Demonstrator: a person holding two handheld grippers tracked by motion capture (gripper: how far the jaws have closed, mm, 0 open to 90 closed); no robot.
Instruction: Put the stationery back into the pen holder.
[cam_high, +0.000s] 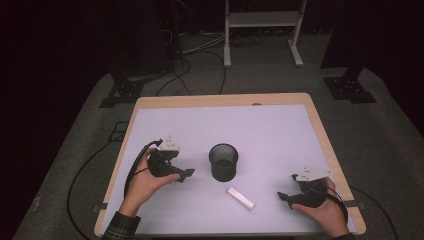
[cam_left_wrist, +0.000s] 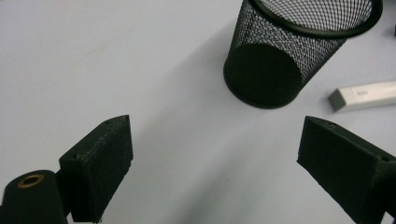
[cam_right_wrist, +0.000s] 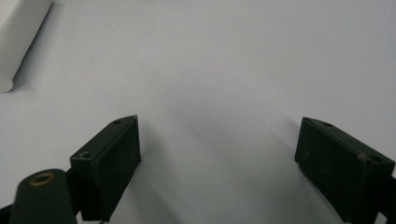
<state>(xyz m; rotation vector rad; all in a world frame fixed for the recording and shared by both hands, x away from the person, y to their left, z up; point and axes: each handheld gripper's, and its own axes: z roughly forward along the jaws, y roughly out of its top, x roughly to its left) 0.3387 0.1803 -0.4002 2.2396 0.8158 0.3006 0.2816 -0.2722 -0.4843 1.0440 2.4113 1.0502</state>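
Pale worktop: small white rectangular block lies diagonally near black mesh cup, nearer right gripper; left gripper and right fingers wide apart, empty.

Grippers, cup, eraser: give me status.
Left gripper open, right gripper open, both empty. Mesh cup upright, eraser flat beside it. Nothing in the way.

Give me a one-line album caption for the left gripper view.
Open black jaws of the left gripper face a mesh cup and a white bar.
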